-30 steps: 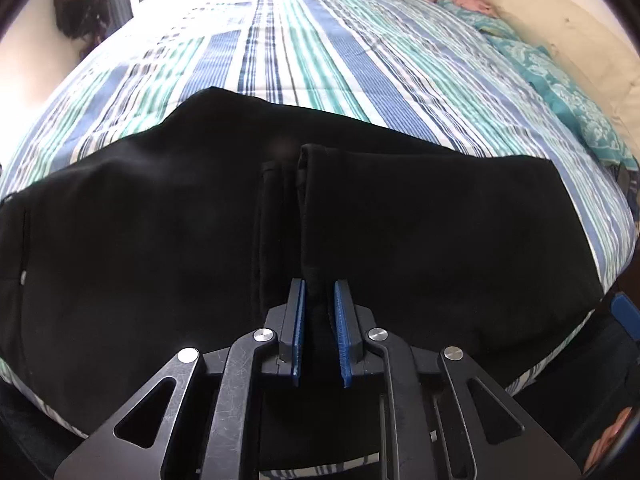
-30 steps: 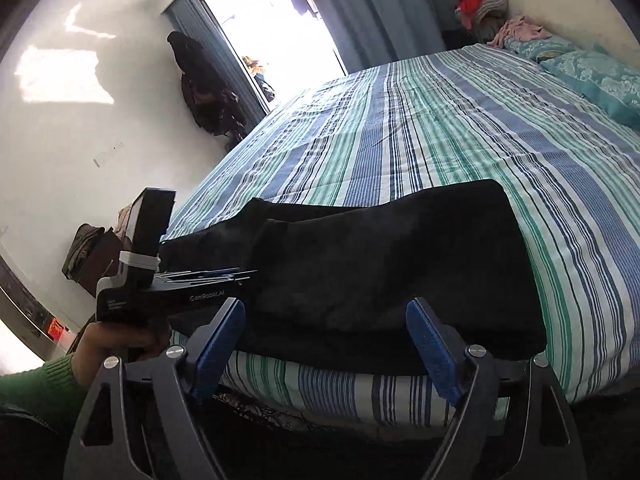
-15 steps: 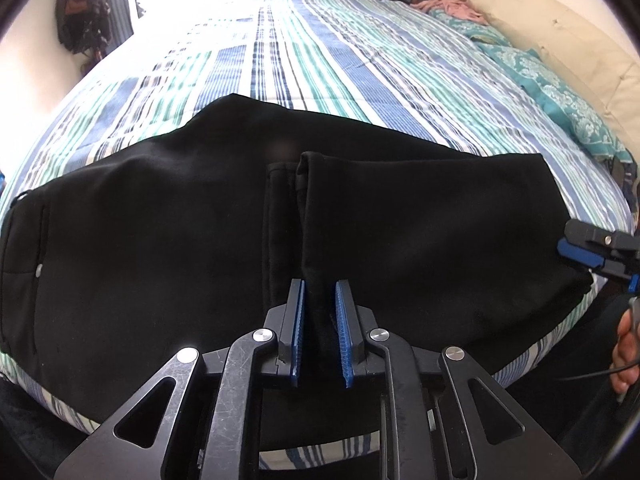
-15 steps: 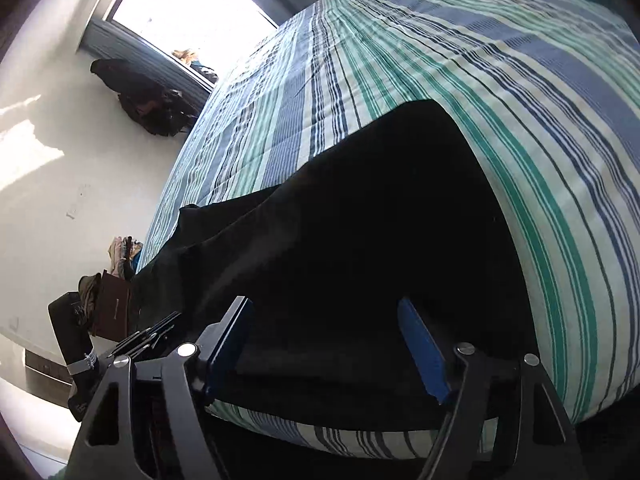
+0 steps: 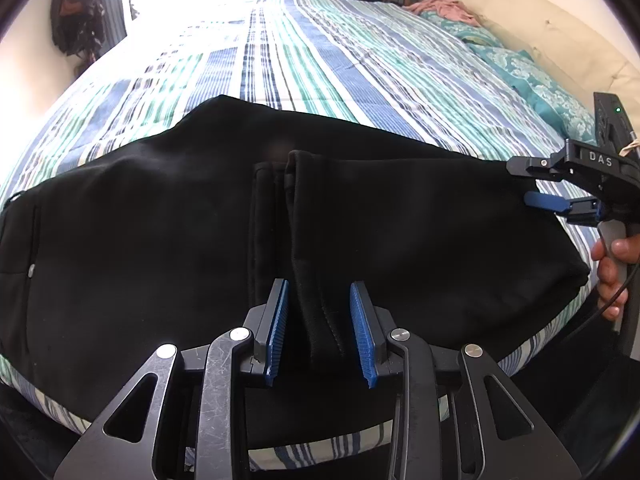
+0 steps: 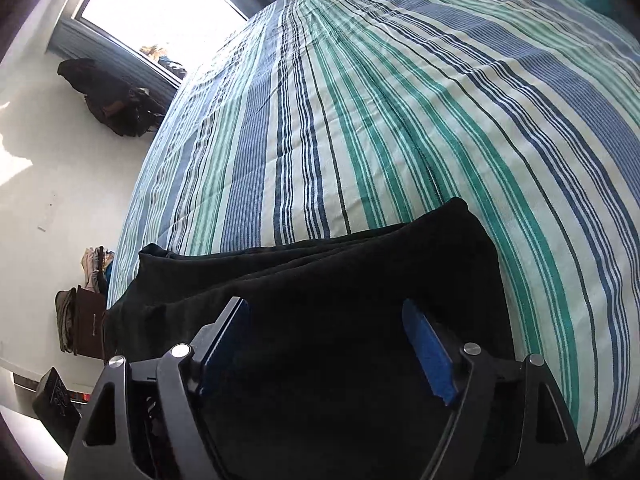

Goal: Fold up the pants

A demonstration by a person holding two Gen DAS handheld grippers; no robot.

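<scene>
Black pants (image 5: pixel 168 216) lie folded across the near edge of a striped bed, waistband at the left, leg hems (image 5: pixel 316 280) laid on top in the middle. My left gripper (image 5: pixel 320 332) is open, its blue pads either side of the hem fold. My right gripper (image 5: pixel 532 186) shows at the right of the left wrist view, open, at the pants' folded right end. In the right wrist view the right gripper (image 6: pixel 326 344) is open wide over the black cloth (image 6: pixel 360 272).
The striped bedspread (image 5: pixel 304 60) stretches away behind the pants. Teal pillows (image 5: pixel 532 76) and a cream headboard (image 5: pixel 540 28) are at the far right. A dark bag (image 6: pixel 112 100) hangs on the wall by the window. Bags (image 6: pixel 80 320) stand on the floor at the left.
My left gripper has opened and let go of the hem fold. My right gripper has moved in over the right end of the pants, still open.
</scene>
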